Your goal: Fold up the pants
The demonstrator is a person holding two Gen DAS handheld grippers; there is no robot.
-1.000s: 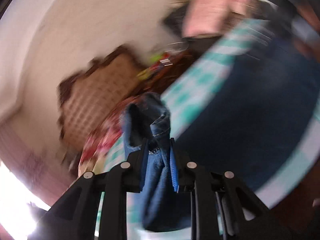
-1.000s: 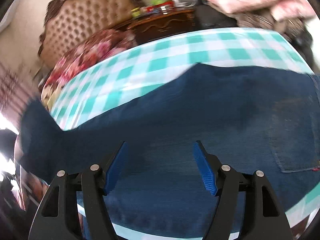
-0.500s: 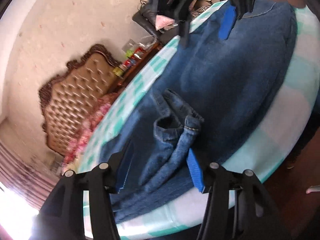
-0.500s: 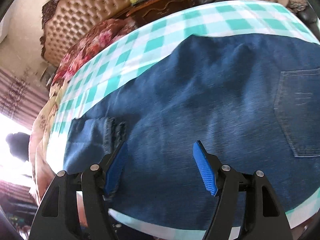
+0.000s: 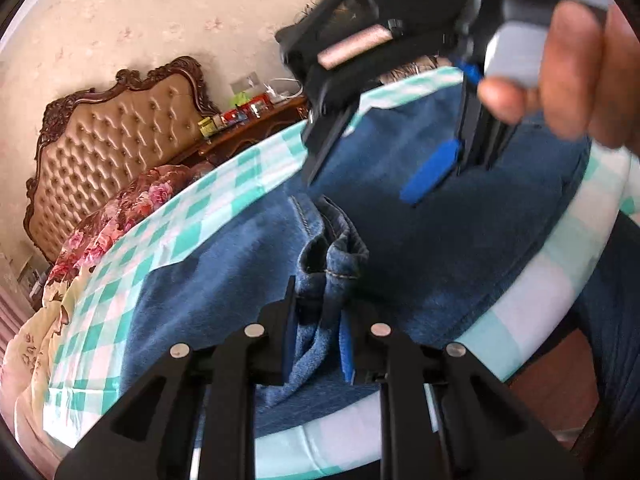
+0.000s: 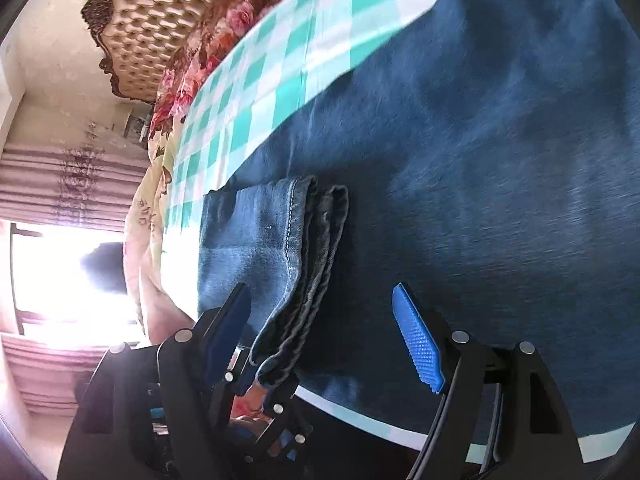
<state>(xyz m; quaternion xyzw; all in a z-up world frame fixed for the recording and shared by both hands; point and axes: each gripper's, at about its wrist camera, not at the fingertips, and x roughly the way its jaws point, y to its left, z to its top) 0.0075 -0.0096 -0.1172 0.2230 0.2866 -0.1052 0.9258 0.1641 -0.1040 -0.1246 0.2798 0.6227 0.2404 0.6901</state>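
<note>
1. The left tool point(image 5: 318, 336) is closing, its pads pinching the bunched hem point(image 5: 328, 268) of the jeans point(image 5: 440, 248)
2. The right tool point(image 6: 324, 328) is spreading wide, the hem's free edge point(image 6: 304, 264) lying between its pads untouched; it is the nearer to grab it
3. The jeans lie folded across the checked bench point(image 5: 208, 216), long axis along the bench edge
4. Only the left view shows the hand point(image 5: 568, 60)

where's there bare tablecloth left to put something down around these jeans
Free: the checked tablecloth strip between the jeans and the flowered bedding, plus a thin band along the near table edge. Crowded: the bunched hems, where the left tool is closing on denim and the right tool hovers.
</note>
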